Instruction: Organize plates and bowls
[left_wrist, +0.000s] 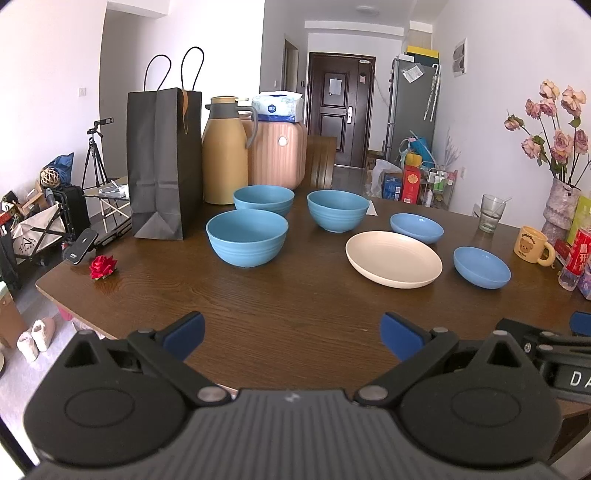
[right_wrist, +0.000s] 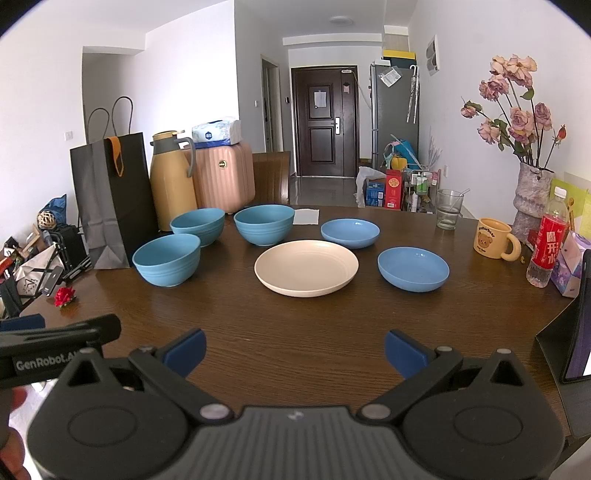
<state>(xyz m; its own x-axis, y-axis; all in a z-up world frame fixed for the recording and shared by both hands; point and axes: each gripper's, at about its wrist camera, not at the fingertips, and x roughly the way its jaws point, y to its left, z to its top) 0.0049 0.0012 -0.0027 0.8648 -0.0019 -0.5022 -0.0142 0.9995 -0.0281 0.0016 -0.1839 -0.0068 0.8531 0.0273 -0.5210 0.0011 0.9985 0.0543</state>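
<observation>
Right wrist alone shows a red bottle (right_wrist: 547, 246); both grippers' jaws spread, empty.

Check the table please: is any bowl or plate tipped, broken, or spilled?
Nothing stands out. The three deep blue ribbed bowls, the cream round plate and the two shallow blue dishes all sit upright, apart and empty on the dark wooden table.
</observation>
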